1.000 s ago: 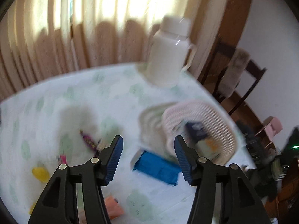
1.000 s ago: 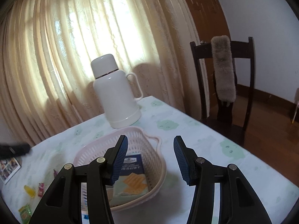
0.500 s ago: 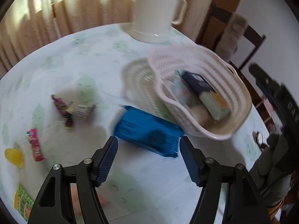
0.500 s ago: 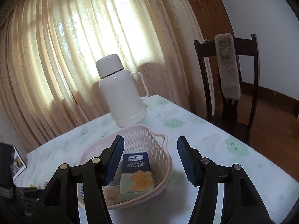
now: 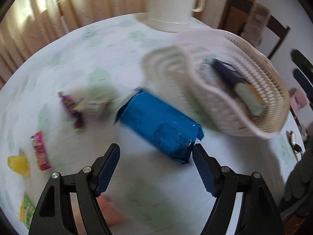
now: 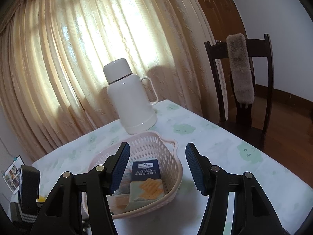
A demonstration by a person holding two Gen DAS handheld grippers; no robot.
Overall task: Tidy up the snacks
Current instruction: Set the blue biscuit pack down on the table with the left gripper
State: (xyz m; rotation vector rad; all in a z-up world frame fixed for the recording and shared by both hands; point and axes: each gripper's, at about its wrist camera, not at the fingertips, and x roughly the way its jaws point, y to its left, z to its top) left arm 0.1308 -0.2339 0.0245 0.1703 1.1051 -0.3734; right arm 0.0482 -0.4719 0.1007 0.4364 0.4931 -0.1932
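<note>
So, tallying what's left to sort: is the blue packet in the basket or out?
Out: the blue packet lies flat on the tablecloth beside the basket.

Table [image 5: 64, 62], basket [image 5: 197, 45], flask [image 6: 131, 101], blue packet [image 5: 158, 127], seemingly sweets [image 5: 41, 153]

Daylight glows through pleated cream curtains [image 6: 82, 45] behind the table [image 6: 225, 156] with its cloud-print cloth. A dark wooden chair [image 6: 244, 90] stands beside it, something furry, perhaps a cover, draped over its back. White wall [image 6: 273, 9], wooden floor [image 6: 289, 121].
</note>
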